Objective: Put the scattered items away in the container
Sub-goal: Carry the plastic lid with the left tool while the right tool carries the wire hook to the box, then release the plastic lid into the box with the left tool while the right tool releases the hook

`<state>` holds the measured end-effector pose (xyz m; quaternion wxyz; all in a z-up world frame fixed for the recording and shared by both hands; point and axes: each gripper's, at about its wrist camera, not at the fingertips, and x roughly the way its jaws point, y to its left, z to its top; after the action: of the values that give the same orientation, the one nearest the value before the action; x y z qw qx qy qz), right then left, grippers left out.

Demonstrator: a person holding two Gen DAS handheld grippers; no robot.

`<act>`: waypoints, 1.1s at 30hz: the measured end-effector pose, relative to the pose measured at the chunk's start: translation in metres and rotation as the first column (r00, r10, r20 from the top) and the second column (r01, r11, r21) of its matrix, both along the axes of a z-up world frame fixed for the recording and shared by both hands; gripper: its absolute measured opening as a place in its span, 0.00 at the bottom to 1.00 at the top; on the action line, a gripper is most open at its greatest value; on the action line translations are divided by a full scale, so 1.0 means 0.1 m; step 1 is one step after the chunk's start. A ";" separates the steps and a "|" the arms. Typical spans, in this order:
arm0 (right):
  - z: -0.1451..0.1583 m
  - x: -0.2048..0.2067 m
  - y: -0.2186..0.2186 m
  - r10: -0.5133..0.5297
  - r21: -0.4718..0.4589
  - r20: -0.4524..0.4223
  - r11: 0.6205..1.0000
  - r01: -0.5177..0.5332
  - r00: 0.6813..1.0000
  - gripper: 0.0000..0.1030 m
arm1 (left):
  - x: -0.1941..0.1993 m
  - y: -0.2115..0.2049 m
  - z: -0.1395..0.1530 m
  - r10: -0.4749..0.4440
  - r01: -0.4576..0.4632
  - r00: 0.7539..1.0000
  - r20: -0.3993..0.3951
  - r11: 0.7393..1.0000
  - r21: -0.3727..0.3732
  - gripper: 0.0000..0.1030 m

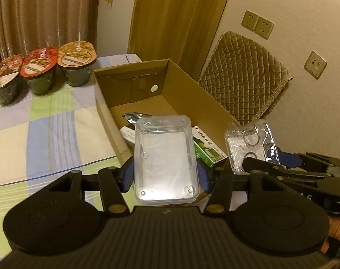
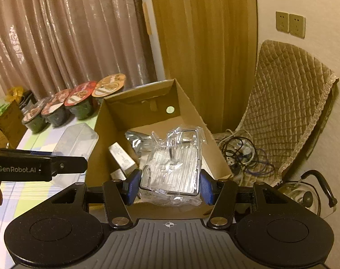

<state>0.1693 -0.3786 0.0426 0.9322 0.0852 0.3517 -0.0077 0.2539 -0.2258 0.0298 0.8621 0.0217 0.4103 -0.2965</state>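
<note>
Cardboard box (image 1: 181,103) sits open-topped at the far right corner of the tabletop (image 1: 46,134), and both grippers hang over its near end, each carrying one item toward it. The left gripper (image 1: 165,174) is clamped on a clear plastic case (image 1: 164,157), its blue pads pressing the two long sides so the flat, rigid walls take the squeeze; the case looks empty, with rounded corners and small moulded dots at the ends, and it is held roughly level above the near wall of the box. The right gripper (image 2: 170,185) is closed on a crinkly clear packet (image 2: 173,168), a wrapped ridged item with a dark rim, gripped across its width and held over the box's open inside, just beside the case. Holding both loads above the opening seems meant to let them drop straight in rather than catch on a wall. Inside the box already lie a silver foil pouch (image 1: 136,116), a small green carton (image 1: 207,151) and a white carton (image 2: 121,154). Four sealed noodle bowls (image 2: 80,103) stand in a row along the far edge of the tabletop, outside the box; whether they count as scattered items is hard to judge. A quilted chair (image 2: 286,103) stands beyond the tabletop's right edge.
</note>
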 end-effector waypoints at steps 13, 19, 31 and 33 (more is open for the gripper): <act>-0.13 0.17 -0.09 -0.005 0.000 -0.023 1.000 0.005 1.000 0.55 | 0.20 -0.13 -0.19 0.020 -0.023 0.998 -0.065 0.999 -0.044 0.49; -0.15 0.21 -0.12 -0.007 -0.003 -0.025 1.000 0.007 1.000 0.55 | 0.26 -0.19 -0.24 0.017 -0.022 0.997 -0.076 0.998 -0.057 0.49; -0.17 0.24 -0.12 -0.005 -0.006 -0.030 1.000 0.005 1.000 0.55 | 0.26 -0.05 -0.24 0.061 -0.068 0.994 -0.089 0.995 -0.075 0.57; -0.17 0.25 -0.11 -0.002 -0.008 -0.029 1.000 0.001 1.000 0.55 | 0.25 -0.02 -0.23 0.068 -0.075 0.994 -0.089 0.994 -0.076 0.57</act>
<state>0.1940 -0.3899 0.0260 0.9274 0.0814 0.3649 -0.0110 0.2789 -0.2280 0.0069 0.8539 -0.0401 0.4355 -0.2820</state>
